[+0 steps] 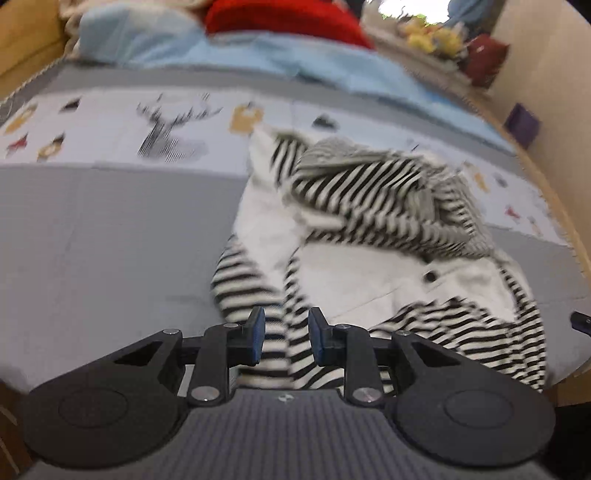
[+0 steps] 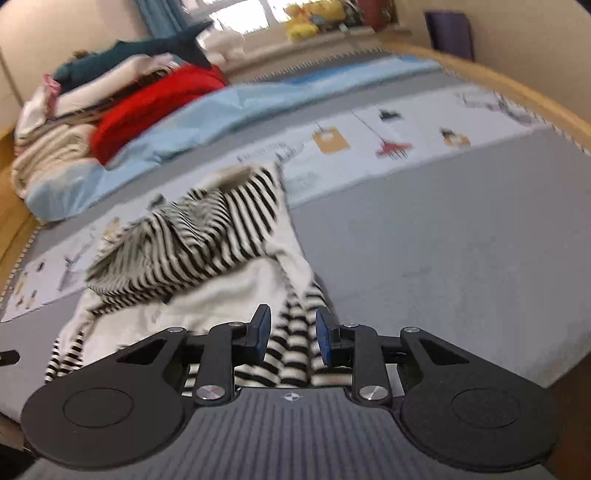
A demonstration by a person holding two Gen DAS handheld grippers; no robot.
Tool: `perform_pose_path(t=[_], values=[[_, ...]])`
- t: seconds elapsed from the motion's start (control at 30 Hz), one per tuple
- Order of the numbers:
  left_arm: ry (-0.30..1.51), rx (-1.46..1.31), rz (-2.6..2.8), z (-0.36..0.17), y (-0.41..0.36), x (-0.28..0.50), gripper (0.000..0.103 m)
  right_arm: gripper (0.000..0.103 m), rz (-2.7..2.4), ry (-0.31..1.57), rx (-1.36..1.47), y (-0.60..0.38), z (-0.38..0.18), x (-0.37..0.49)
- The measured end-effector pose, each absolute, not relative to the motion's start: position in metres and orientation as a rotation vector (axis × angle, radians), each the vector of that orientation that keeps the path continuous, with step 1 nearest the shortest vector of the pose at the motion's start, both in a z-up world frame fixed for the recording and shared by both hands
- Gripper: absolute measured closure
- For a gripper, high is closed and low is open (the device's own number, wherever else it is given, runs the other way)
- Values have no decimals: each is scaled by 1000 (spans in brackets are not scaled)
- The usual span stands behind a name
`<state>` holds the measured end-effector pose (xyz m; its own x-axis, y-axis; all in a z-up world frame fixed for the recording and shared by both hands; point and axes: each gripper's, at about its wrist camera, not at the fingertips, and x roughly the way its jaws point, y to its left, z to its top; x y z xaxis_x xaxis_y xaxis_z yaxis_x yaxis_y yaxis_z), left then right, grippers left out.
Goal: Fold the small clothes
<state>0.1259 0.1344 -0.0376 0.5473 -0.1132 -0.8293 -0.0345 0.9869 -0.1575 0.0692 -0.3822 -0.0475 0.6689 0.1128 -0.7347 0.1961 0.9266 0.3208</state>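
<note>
Right now the small striped garment (image 1: 369,221) (image 2: 207,240), black-and-white with cream panels, lies crumpled on the grey bed cover (image 1: 110,240) (image 2: 443,258), near its front edge. Striped fabric runs between the blue pads of the left gripper (image 1: 286,336) and of the right gripper (image 2: 291,338); whether either is actually clenched on it, I cannot tell. Behind lie a light blue blanket (image 1: 184,48) (image 2: 221,114) and a red garment (image 1: 280,18) (image 2: 155,107).

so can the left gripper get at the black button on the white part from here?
Probably yes: the button lies exposed ahead and to the right, but the left gripper has striped fabric between its jaws.
</note>
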Motion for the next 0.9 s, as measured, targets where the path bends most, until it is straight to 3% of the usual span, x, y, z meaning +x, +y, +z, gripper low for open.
perform_pose_path(t=[0.1, 0.27, 0.47, 0.5, 0.57, 0.67, 0.9], values=[[1098, -245, -19, -57, 147, 133, 71, 74, -53, 920, 437, -386, -63, 73], [1209, -429, 18, -85, 162, 133, 57, 74, -82, 1055, 418, -384, -92, 80], [1292, -445, 90, -109, 161, 136, 56, 71, -114, 1143, 419, -387, -113, 83], [1310, -428, 107, -114, 160, 136, 58, 70, -111, 1153, 414, -385, -116, 83], [1336, -408, 129, -119, 159, 134, 89, 68, -108, 1171, 393, -382, -118, 84], [1317, -391, 131, -117, 158, 129, 100, 65, -116, 1202, 372, -379, -124, 85], [1285, -466, 176, -116, 166, 123, 96, 65, -111, 1218, 359, -377, -127, 87]])
